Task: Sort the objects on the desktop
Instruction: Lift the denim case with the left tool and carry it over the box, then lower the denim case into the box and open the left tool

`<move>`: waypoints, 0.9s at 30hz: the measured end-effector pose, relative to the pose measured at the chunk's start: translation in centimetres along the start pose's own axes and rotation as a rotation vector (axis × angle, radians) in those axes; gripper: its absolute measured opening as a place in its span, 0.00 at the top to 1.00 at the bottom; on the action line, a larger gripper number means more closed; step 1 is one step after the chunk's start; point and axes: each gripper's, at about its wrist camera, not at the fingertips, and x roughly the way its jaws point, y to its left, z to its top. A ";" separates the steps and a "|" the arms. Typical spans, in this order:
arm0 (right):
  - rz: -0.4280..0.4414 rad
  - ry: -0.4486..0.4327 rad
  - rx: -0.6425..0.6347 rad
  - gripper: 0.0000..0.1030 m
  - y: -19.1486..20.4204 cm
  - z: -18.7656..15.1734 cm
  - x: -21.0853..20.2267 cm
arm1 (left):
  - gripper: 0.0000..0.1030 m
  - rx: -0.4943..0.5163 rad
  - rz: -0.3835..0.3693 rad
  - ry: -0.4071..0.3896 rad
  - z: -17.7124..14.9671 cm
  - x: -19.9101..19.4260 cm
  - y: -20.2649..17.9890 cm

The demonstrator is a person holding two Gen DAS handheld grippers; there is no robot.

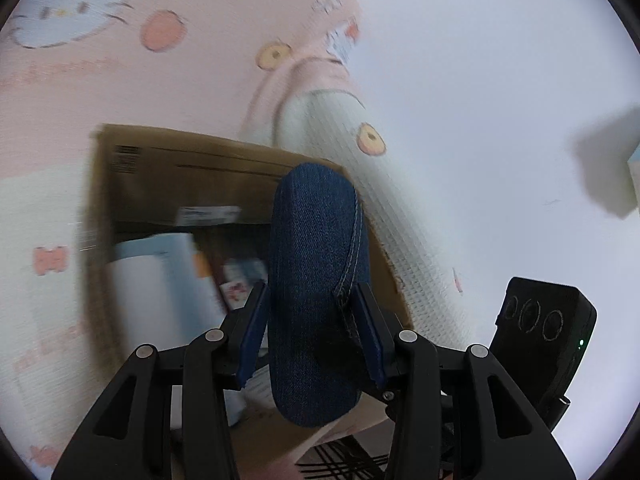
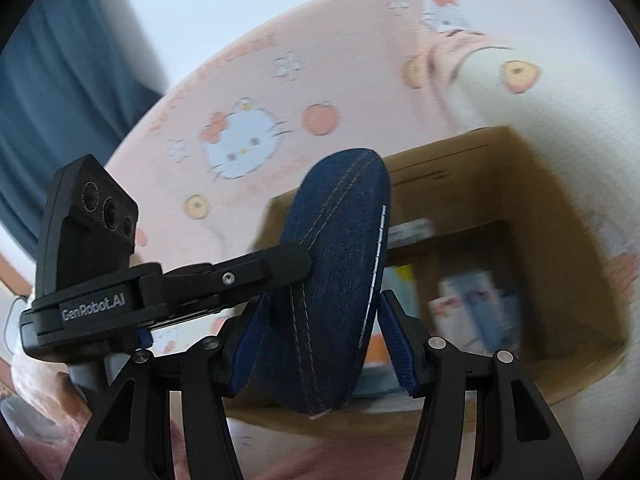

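I see left gripper (image 1: pixel 310 332) clamped on denim pouch (image 1: pixel 316 280) | right gripper (image 2: pixel 320 336) clamped on it too | above cardboard box (image 1: pixel 192 168)

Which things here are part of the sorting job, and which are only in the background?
Part of the job:
- denim pouch, gripped by the left gripper and the right gripper
- cardboard box
- blurred packages inside the box

Only in the background:
- pink cartoon-print cloth
- blue curtain
- white wall
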 end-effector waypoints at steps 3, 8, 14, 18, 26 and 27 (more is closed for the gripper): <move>-0.036 0.025 0.002 0.47 -2.5 0.9 0.2 | 0.55 -0.008 -0.007 0.032 0.6 2.8 -0.3; -0.065 0.089 0.042 0.47 -5.9 1.5 1.2 | 0.55 -0.076 -0.021 0.102 0.9 6.8 0.5; -0.121 0.169 0.031 0.47 -8.0 2.0 1.8 | 0.55 -0.092 -0.031 0.169 1.2 10.4 0.3; -0.203 0.241 -0.037 0.47 -8.2 2.0 2.3 | 0.55 -0.072 0.002 0.240 0.6 12.4 -0.3; -0.460 0.284 -0.276 0.32 -5.7 2.2 2.0 | 0.43 -0.079 0.069 0.276 0.6 13.1 -0.3; -0.452 0.288 -0.260 0.31 -6.0 2.4 1.8 | 0.43 -0.070 0.086 0.264 0.7 12.8 -0.4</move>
